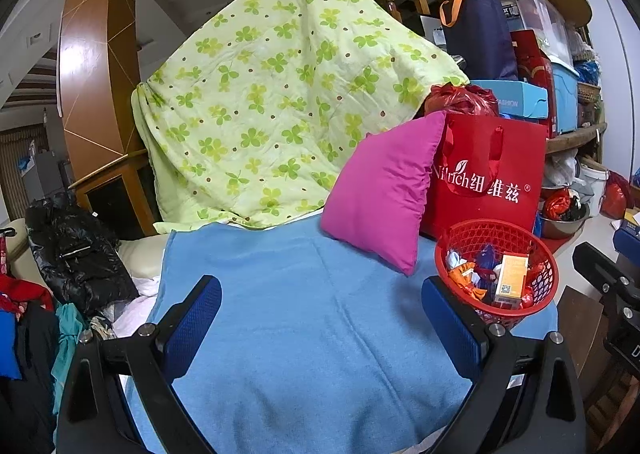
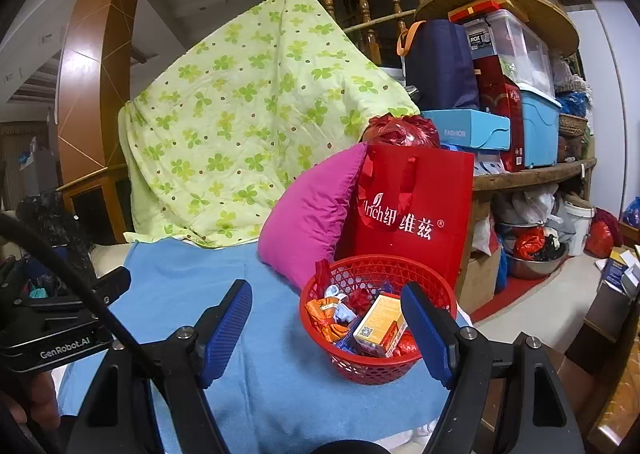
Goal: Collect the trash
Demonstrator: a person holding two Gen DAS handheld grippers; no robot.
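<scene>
Your red basket (image 2: 378,318) of wrappers and a small carton (image 2: 380,324) sits on the blue blanket (image 2: 256,386) near its right edge, before the red bag (image 2: 416,209). It's light, thin, flexible plastic; grip its rim. Both the right gripper (image 2: 326,330) and left gripper (image 1: 320,318) hover gaping, empty, angled slightly down.

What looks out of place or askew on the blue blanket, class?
Nothing is spilled. The red basket stands upright near the blue blanket edge, trash inside. The pink pillow leans tilted against the red bag.
</scene>
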